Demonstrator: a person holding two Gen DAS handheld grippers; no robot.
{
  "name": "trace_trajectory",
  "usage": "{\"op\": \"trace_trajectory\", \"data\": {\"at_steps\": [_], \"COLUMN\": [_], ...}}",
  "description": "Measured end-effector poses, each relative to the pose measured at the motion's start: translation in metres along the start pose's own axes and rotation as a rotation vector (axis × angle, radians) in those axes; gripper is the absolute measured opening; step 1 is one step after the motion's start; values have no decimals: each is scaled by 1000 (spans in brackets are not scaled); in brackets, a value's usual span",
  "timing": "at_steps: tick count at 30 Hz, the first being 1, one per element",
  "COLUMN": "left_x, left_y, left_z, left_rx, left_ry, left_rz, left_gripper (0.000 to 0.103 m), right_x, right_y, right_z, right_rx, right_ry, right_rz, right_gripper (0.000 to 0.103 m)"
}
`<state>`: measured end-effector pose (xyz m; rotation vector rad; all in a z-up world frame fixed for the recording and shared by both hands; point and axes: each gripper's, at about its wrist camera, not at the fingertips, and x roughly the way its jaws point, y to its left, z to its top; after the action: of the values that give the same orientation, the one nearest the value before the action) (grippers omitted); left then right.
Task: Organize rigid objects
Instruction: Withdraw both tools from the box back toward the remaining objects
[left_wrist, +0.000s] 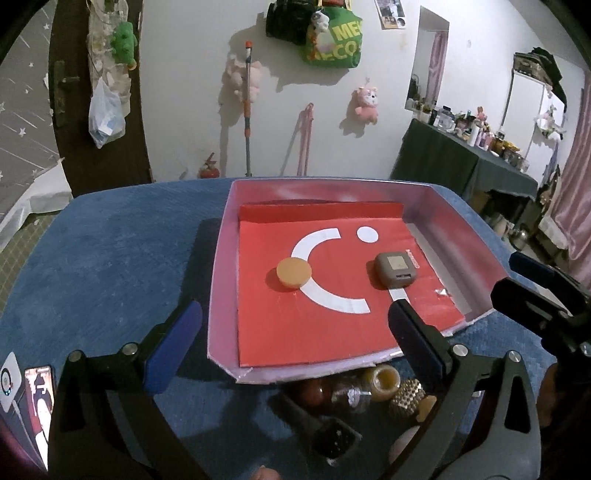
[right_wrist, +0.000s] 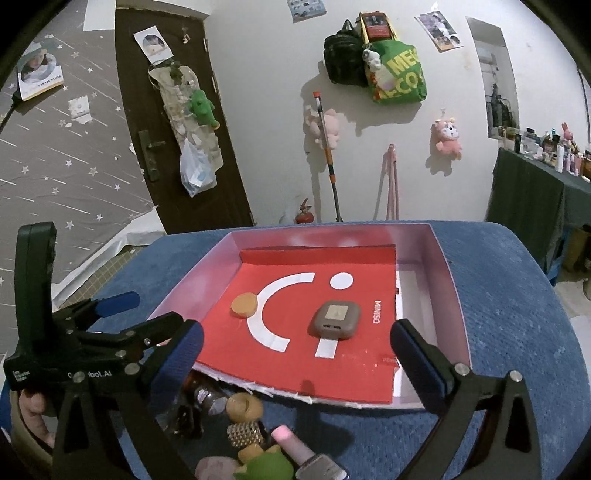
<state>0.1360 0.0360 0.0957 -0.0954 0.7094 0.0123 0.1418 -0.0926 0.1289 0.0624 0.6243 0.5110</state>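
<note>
Left wrist view: my left gripper (left_wrist: 291, 336) hangs wide and empty before the tray (left_wrist: 221, 258); the orange disc (left_wrist: 293, 272) and grey case (left_wrist: 395, 268) lie inside, ahead. Loose pieces (left_wrist: 369, 391) sit just below my fingertips.

Right wrist view: my right gripper (right_wrist: 295, 350) is wide, empty; the pink bottle (right_wrist: 295, 448) lies beneath, slanting away leftward, nearer this hand, I judge.

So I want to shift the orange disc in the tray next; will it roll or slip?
The orange disc lies flat, so it probably won't roll. It looks rigid and thick-edged, likely easy to pinch. On the smooth red liner it may slide.
</note>
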Motion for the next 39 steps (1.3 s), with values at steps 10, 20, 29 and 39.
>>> {"op": "trace_trajectory", "data": {"at_steps": [10, 20, 29, 39], "left_x": [-14, -22, -25, -26], "left_y": [-7, -11, -12, -15], "left_z": [-15, -30, -44, -65], "left_rx": [-6, -8, -20, -28], "left_ry": [-15, -3, 6, 20], "left_rz": [4, 6, 14, -10], "left_gripper": [103, 103, 103, 103], "right_x": [-20, -28, -34, -37], "right_y": [8, 7, 9, 7], "right_z": [-15, -34, -49, -74], "right_rx": [-33, -22, -25, -12], "right_ry": [-21, -17, -10, 21], "right_rz": [-30, -34, -48, -53], "right_gripper": [103, 103, 103, 103]}}
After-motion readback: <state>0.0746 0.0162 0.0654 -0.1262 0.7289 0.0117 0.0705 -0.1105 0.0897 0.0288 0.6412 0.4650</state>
